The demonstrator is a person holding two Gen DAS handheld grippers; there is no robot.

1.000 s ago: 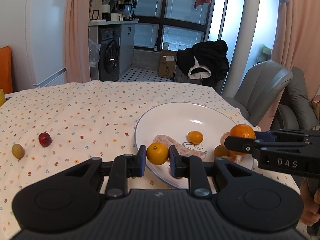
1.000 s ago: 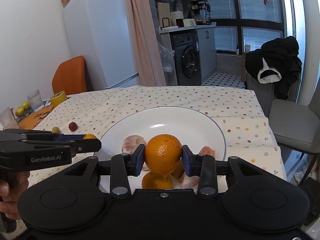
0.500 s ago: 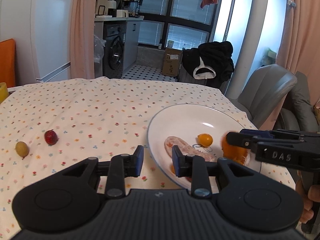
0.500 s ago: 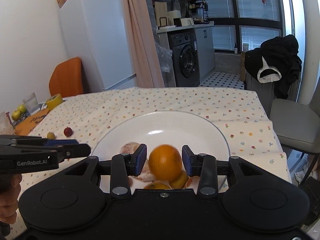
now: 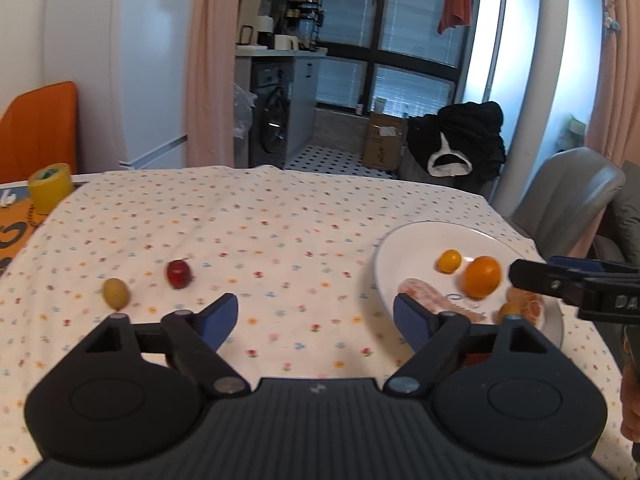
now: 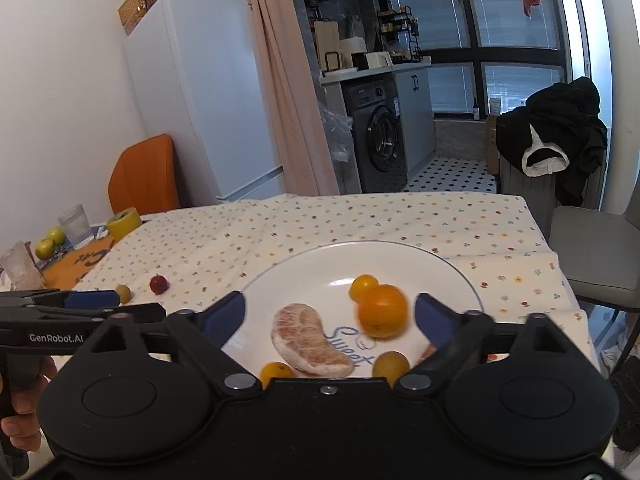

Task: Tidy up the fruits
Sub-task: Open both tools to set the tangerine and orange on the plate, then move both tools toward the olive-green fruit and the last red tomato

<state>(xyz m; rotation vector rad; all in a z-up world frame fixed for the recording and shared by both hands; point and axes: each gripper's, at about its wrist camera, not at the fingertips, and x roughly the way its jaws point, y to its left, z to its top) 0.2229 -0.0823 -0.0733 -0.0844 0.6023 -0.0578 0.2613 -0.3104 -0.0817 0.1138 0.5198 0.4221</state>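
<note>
We released both oranges onto the plate (image 6: 460, 276); both claws (image 5: 316, 316) (image 6: 330, 314) gape empty. Next, the red fruit (image 5: 178, 273).

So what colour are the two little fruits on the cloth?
One is red, one yellow-green; left wrist view shows them best.

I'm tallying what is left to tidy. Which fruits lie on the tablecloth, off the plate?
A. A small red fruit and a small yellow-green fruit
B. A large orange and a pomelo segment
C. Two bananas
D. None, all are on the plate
A: the red fruit and the yellow-green fruit sit side by side on the tablecloth, well left of the plate.
</note>
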